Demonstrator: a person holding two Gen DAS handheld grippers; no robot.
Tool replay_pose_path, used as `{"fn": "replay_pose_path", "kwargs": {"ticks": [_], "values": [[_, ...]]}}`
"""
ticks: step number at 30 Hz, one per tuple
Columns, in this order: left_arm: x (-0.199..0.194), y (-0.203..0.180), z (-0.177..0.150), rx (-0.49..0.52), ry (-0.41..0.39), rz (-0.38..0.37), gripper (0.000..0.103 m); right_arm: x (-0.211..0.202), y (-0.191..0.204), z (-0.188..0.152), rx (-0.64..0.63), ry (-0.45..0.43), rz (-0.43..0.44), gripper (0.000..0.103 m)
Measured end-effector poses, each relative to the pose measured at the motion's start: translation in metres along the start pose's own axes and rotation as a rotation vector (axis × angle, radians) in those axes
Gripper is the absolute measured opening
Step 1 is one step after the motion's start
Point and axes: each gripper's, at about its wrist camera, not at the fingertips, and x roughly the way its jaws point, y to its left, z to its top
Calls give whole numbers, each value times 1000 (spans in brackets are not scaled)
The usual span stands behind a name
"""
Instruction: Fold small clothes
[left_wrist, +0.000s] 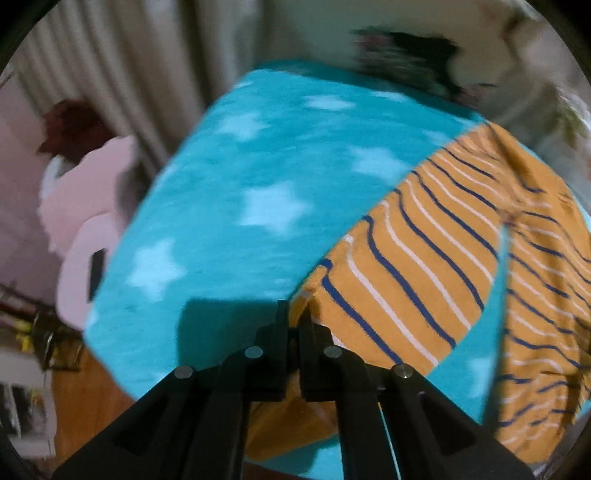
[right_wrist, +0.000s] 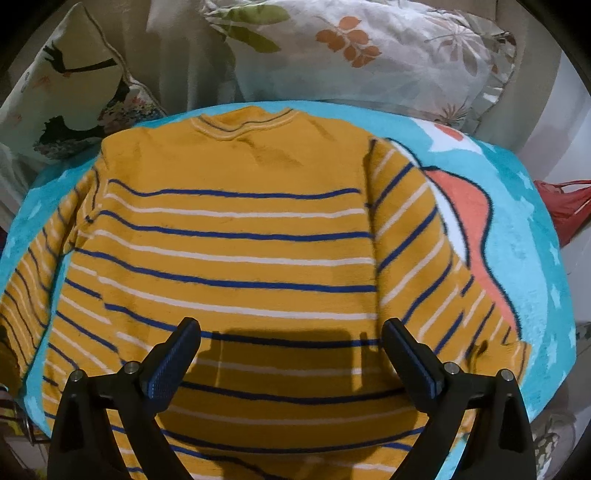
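Mustard striped sweater (right_wrist: 236, 229) is spread on a turquoise blanket (left_wrist: 229, 177); its cuff is pinched by the left gripper (left_wrist: 293, 321), while the right gripper (right_wrist: 291, 354) is held wide apart above it.

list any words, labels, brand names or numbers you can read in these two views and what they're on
None: no readable text shows in either view.
The striped sweater bears only blue and white stripes; no tag or label is visible.
The teal blanket shows white stars and an orange shape, no lettering.
The leaf-print pillow and the bird-print cushion carry pictures only.
The left gripper and right gripper show no markings.
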Motion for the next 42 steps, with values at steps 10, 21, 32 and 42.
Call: {"fn": "replay_pose_path", "kwargs": {"ticks": [10, 21, 32, 42], "values": [[-46, 15, -10, -55, -119, -74, 21, -41, -45, 4, 101, -104, 4, 99], [-88, -76, -7, -19, -166, -241, 51, -33, -219, -39, 323, -19, -213, 99], [-83, -160, -35, 54, -117, -251, 53, -15, -235, -65, 407, 45, 121, 30], [-71, -161, -49, -40, -94, -217, 54, -70, -343, -37, 375, -88, -284, 20]]}}
